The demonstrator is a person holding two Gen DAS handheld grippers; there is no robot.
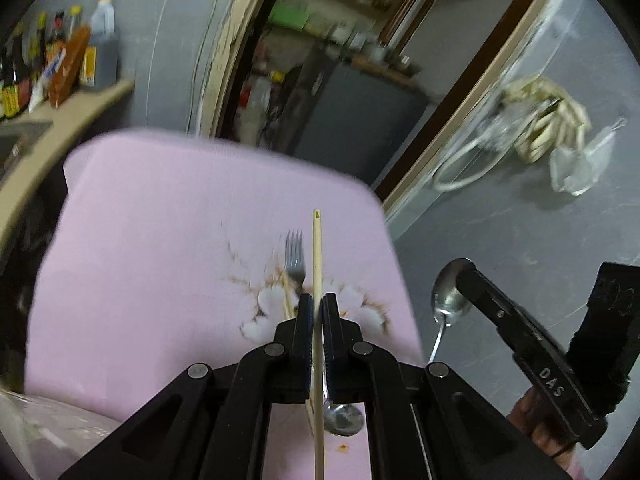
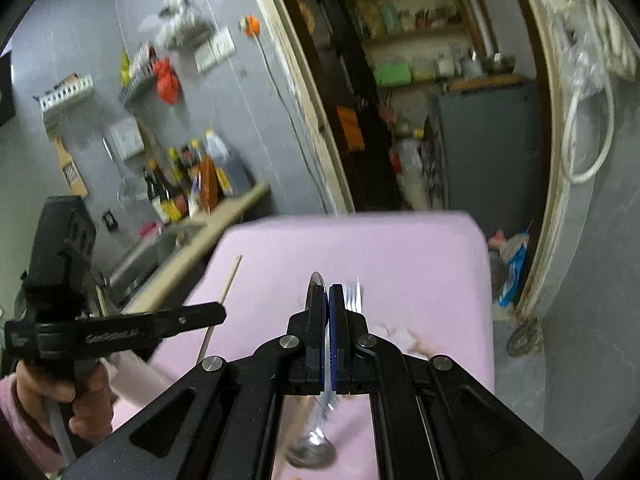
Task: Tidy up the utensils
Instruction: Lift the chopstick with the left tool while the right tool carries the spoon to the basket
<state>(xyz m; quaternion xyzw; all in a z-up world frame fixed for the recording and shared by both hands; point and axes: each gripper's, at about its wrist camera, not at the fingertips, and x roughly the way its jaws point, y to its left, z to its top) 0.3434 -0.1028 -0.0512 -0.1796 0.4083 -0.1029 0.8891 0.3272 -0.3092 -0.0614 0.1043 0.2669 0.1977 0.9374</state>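
Right wrist: second spoon (image 2: 312,450) blurred; right tongs (image 2: 326,294) hide spoon (image 2: 316,279), perhaps gripped.

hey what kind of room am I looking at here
Most likely a small home kitchen. Sauce bottles line a counter beside a sink, racks hang on the grey wall, and a doorway opens onto pantry shelves. A fork lies on the pink table.
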